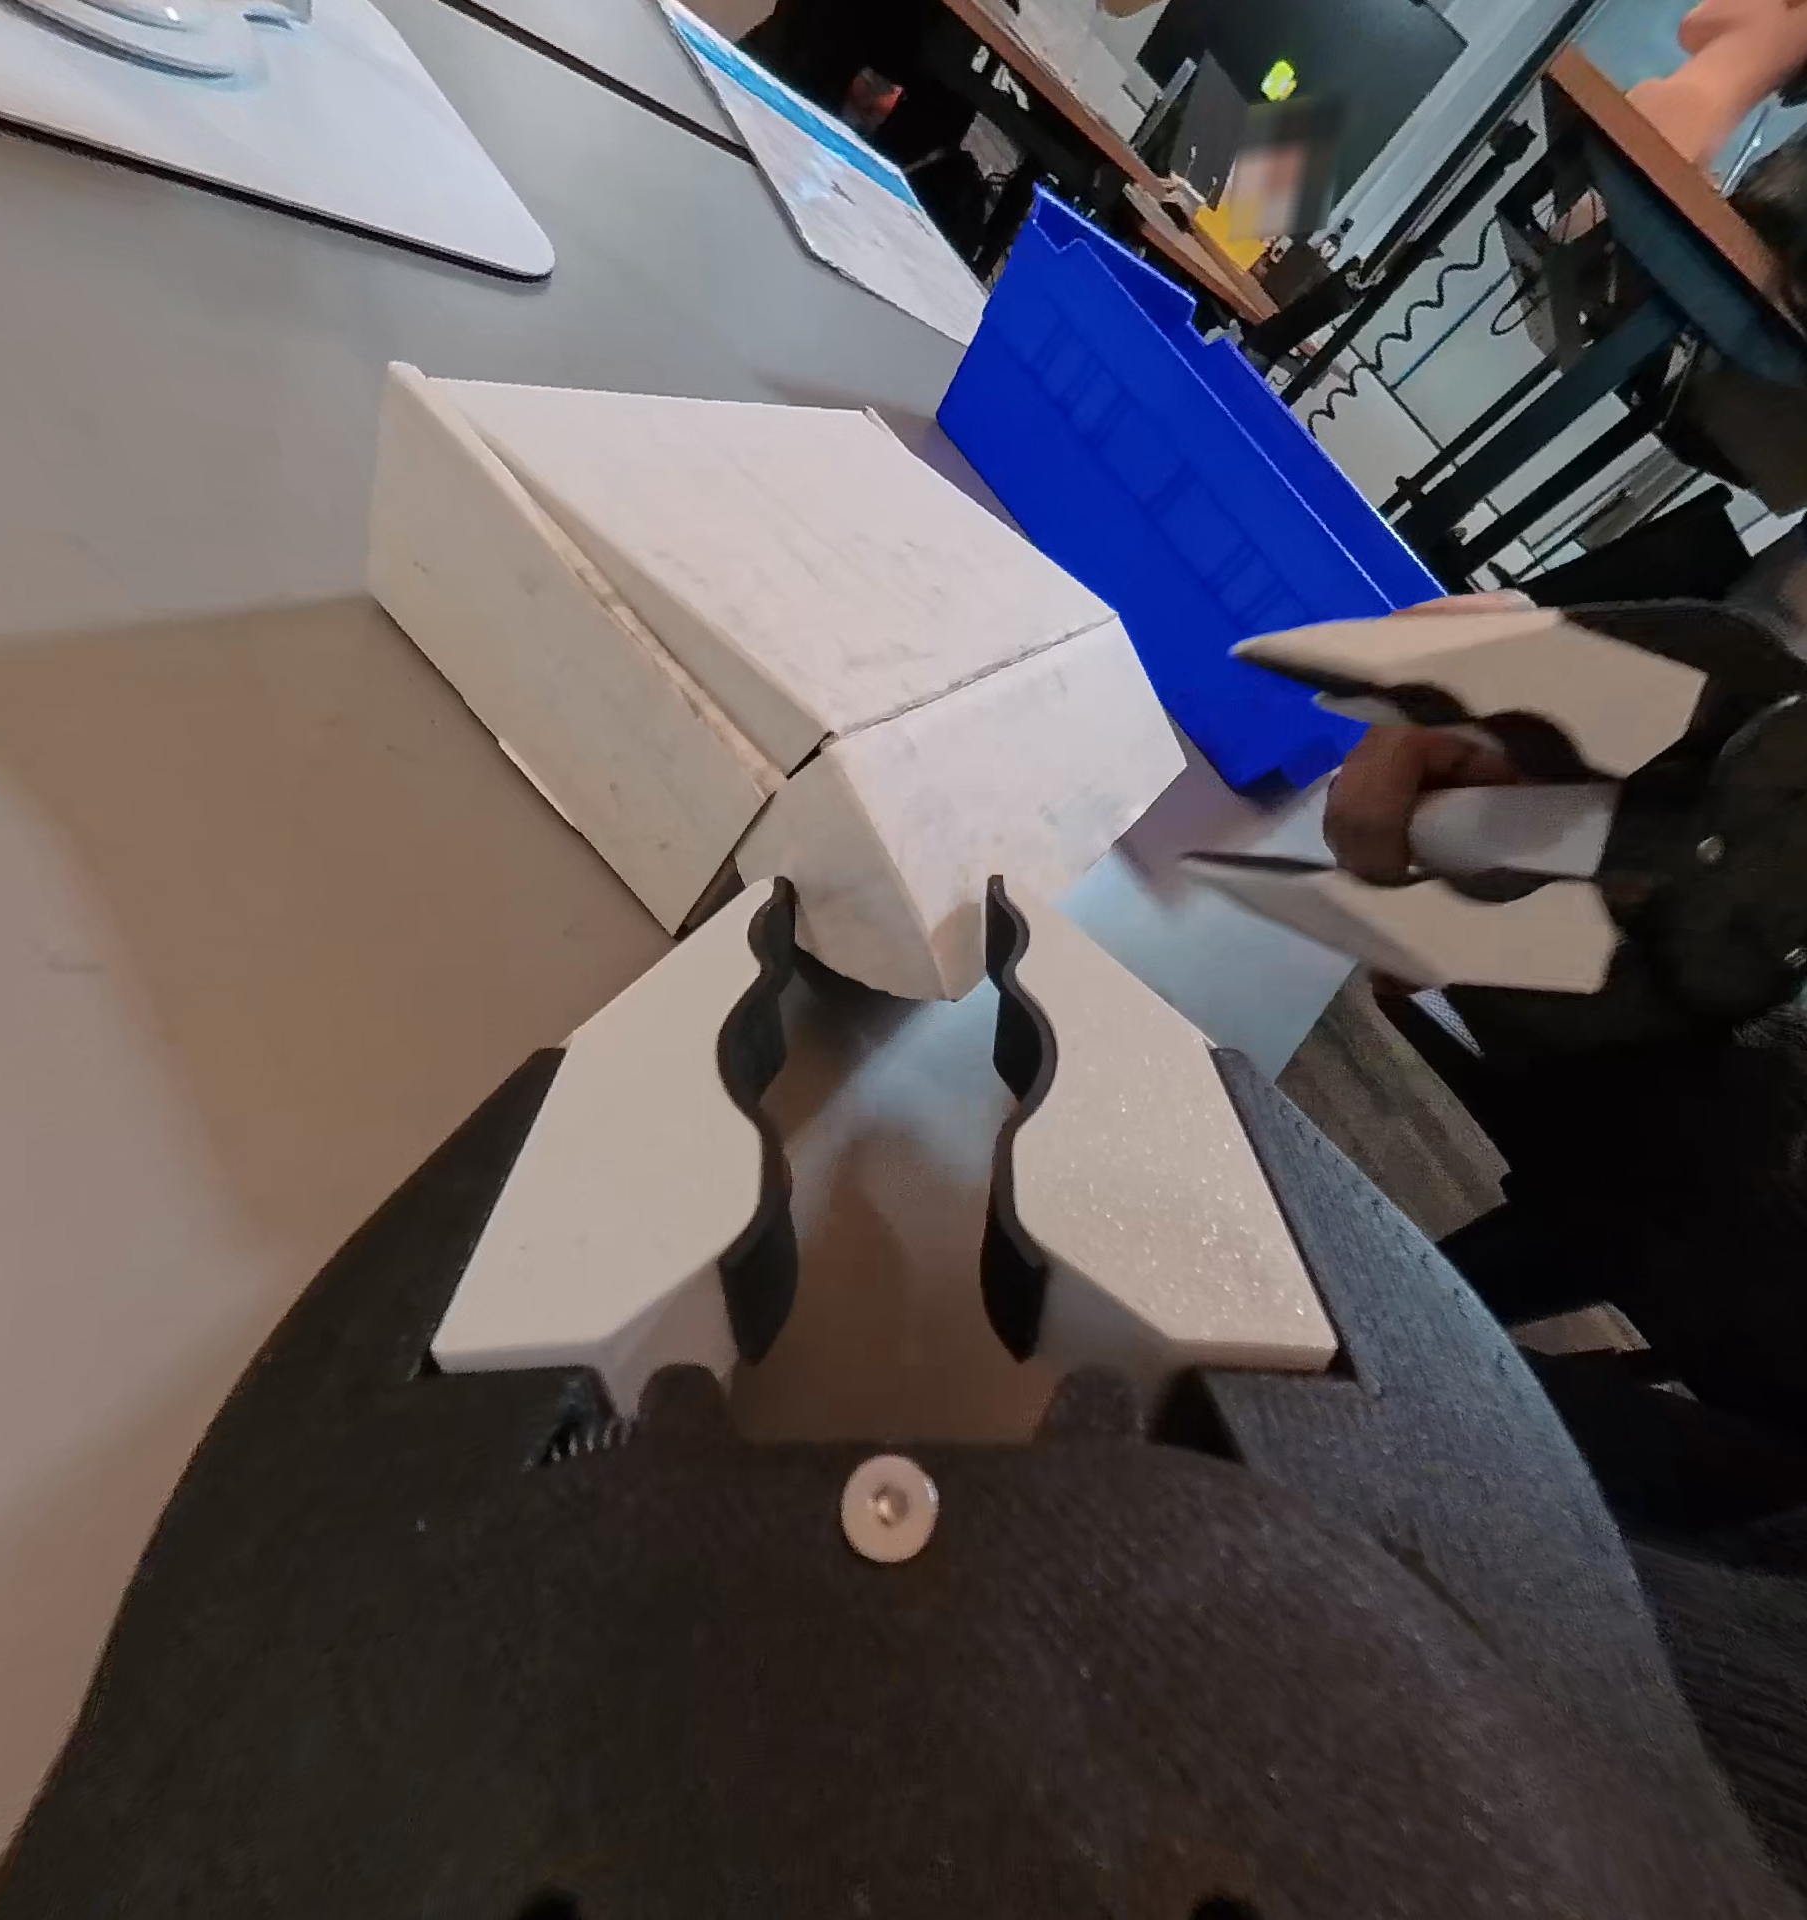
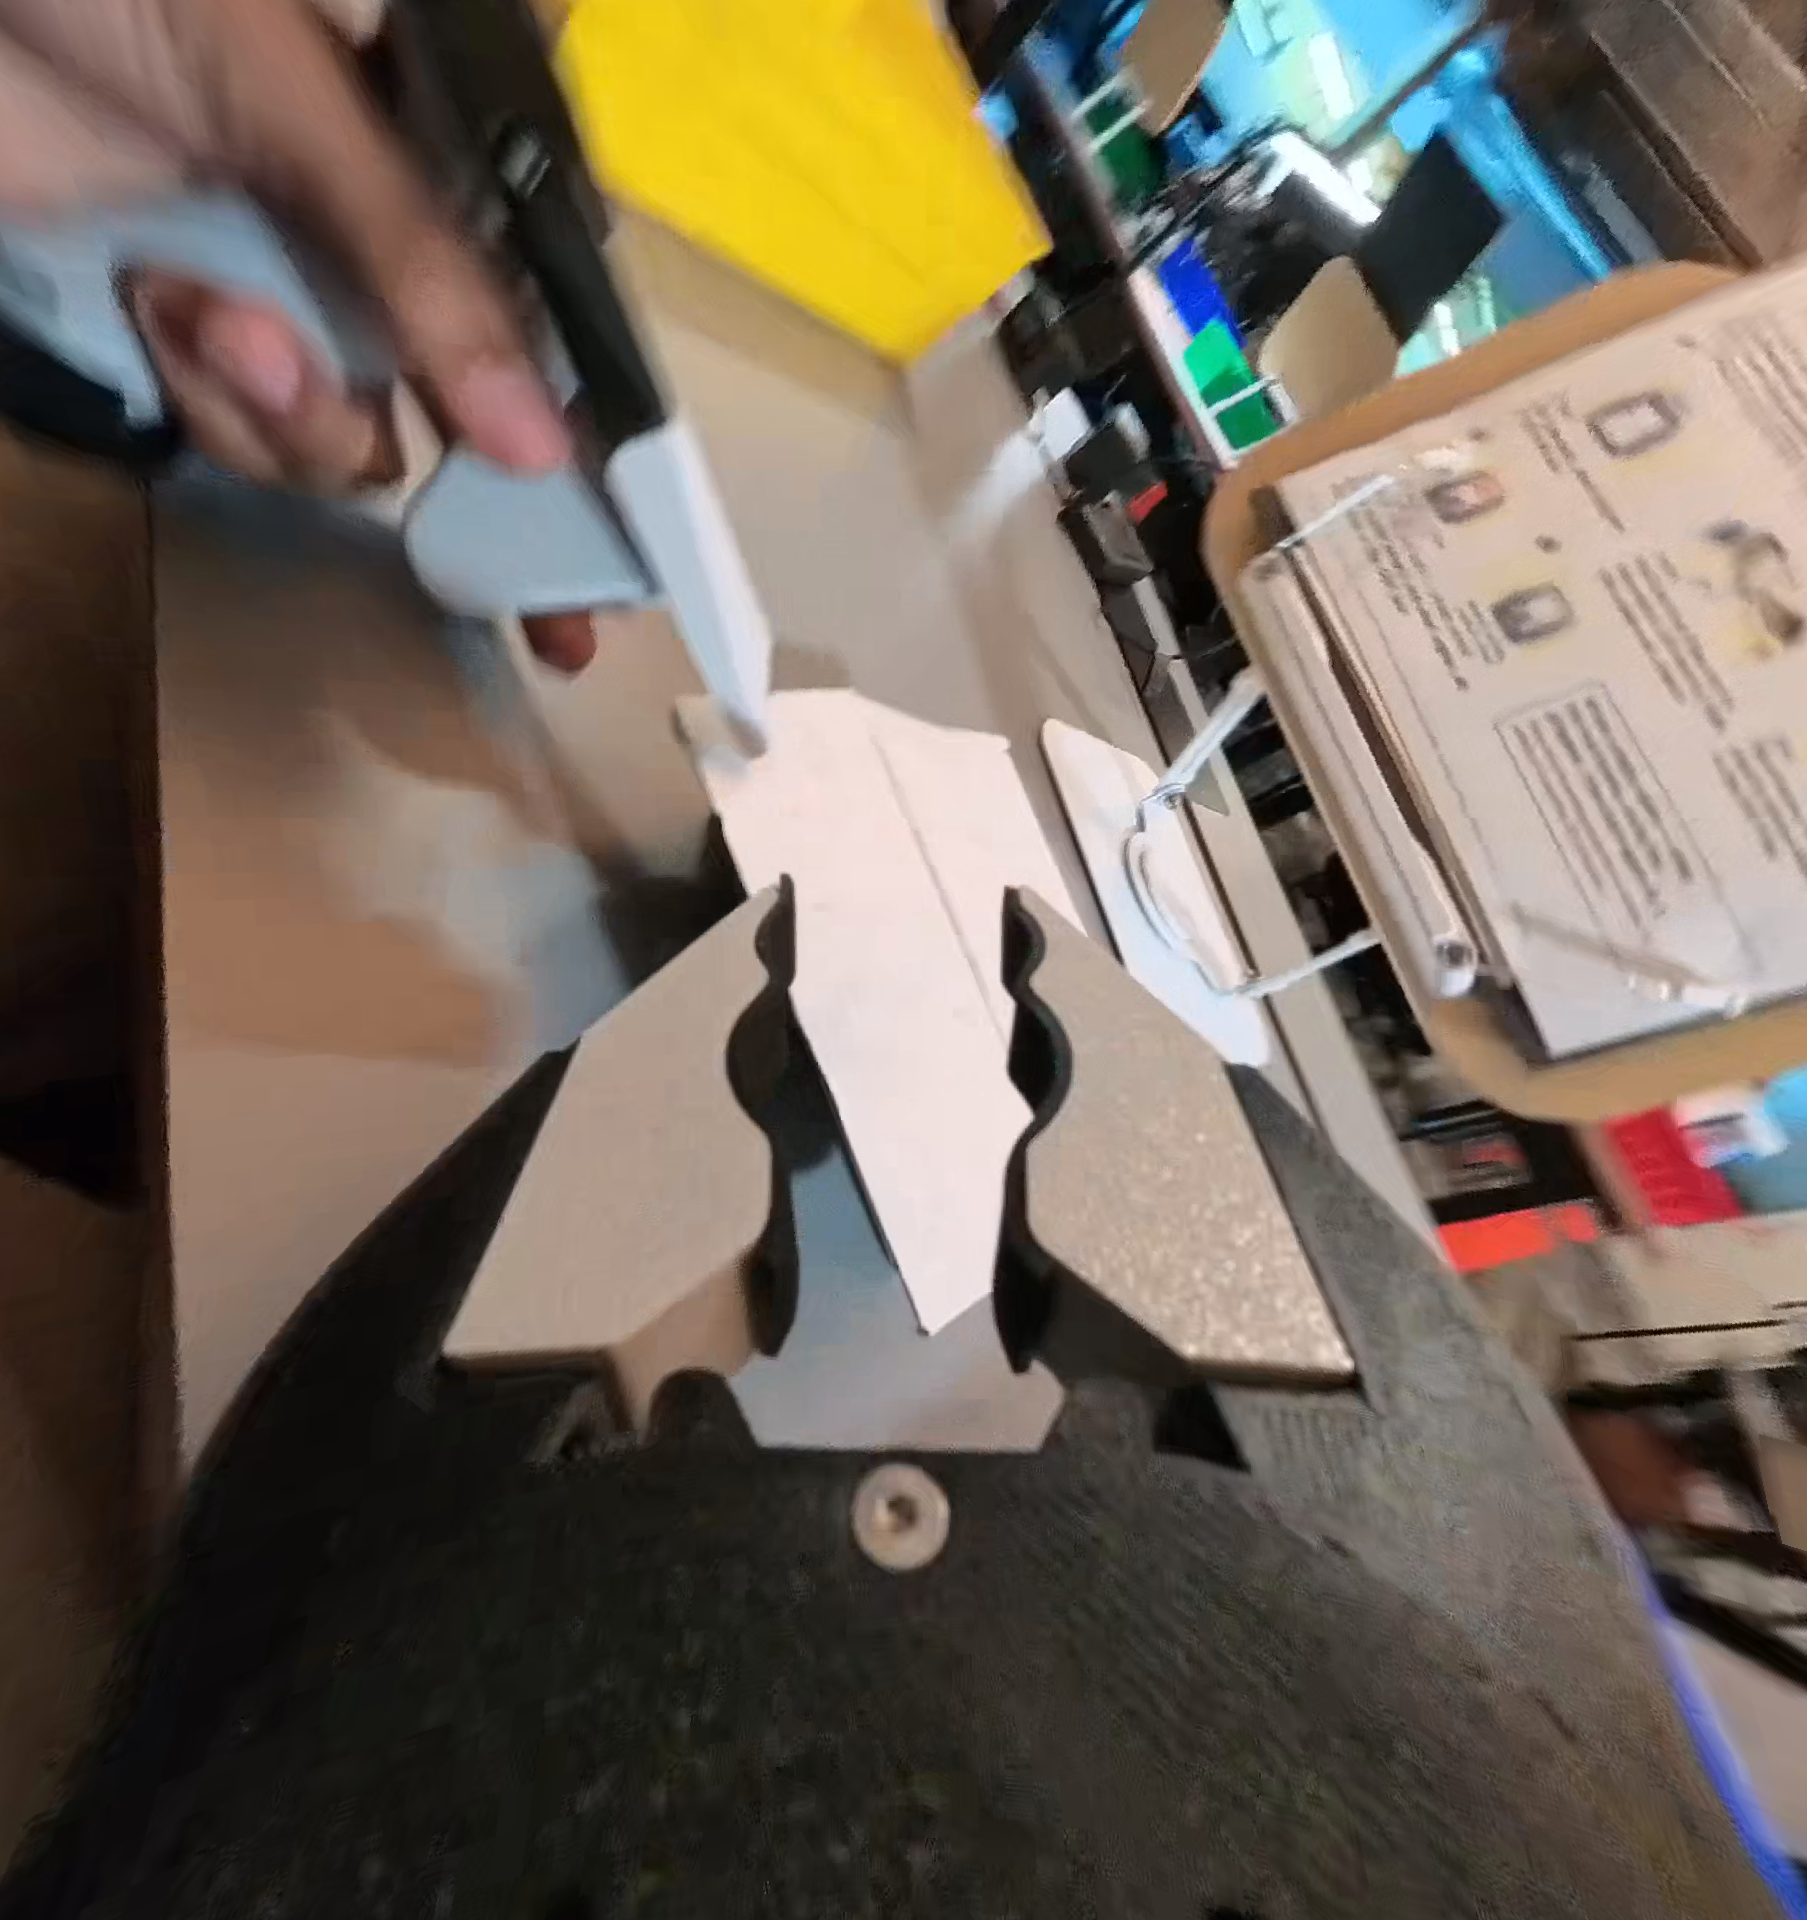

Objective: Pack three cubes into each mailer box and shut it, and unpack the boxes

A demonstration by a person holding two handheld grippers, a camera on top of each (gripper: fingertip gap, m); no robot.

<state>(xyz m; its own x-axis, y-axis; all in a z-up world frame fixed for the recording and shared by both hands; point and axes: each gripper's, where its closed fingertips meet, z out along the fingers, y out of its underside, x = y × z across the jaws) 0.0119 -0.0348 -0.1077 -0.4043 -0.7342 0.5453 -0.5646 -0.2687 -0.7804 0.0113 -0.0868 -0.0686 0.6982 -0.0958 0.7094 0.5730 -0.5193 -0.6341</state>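
A closed white mailer box point(image 1: 733, 582) lies on the grey table point(image 1: 151, 831). My left gripper point(image 1: 886, 902) is open, and its tips straddle the box's near rounded corner. My right gripper point(image 1: 1213, 753) is open at the box's right end, held by a hand. In the right wrist view the box point(image 2: 878, 914) shows lengthwise between my open right gripper's point(image 2: 897, 899) fingers. The left gripper point(image 2: 738, 717) touches the box's far end there. No cubes are in view.
A blue bin point(image 1: 1169, 499) stands just behind the box near the table's edge. A white mat point(image 1: 286, 135) and a printed sheet point(image 1: 847, 197) lie farther back. A yellow bin point(image 2: 774, 156) and a clipboard with paper point(image 2: 1605, 675) show in the blurred right wrist view.
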